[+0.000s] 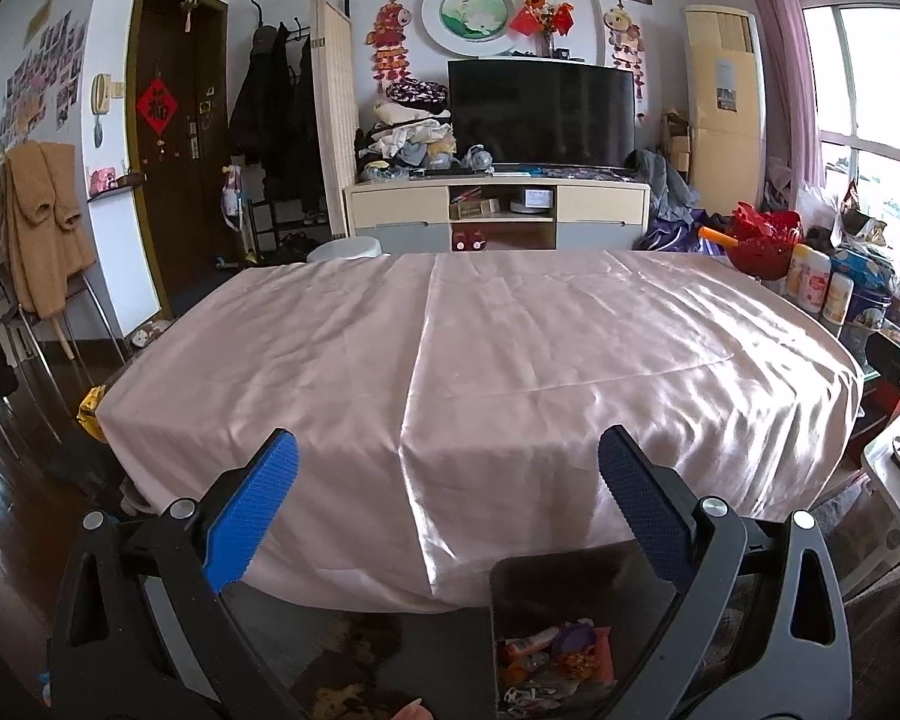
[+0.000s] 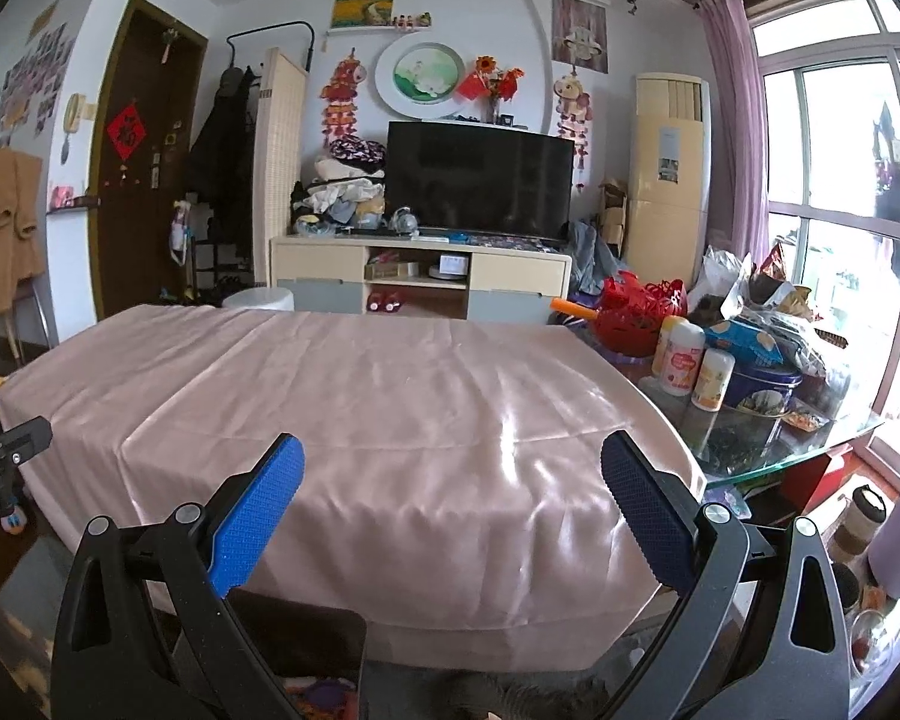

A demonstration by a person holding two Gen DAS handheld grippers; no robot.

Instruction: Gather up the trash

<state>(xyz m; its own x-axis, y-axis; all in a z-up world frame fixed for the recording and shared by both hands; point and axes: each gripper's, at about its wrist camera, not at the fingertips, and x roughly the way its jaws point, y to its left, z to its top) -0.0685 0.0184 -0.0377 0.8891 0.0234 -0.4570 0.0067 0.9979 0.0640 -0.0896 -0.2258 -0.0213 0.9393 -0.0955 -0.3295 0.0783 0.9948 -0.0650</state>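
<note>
The trash (image 1: 555, 657), a heap of crumpled orange, purple and white wrappers, lies in a dark bin (image 1: 510, 576) on the floor just below the desk's (image 1: 510, 360) near edge. The pink cloth shows no litter, so collecting looks finished or nearly so. Left hand-held gripper (image 1: 448, 459) and right hand-held gripper (image 2: 452, 465) both gape wide, holding nothing.

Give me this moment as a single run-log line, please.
left gripper: open, empty | right gripper: open, empty | pink tablecloth: no trash visible | bin: below table edge, holds wrappers
</note>
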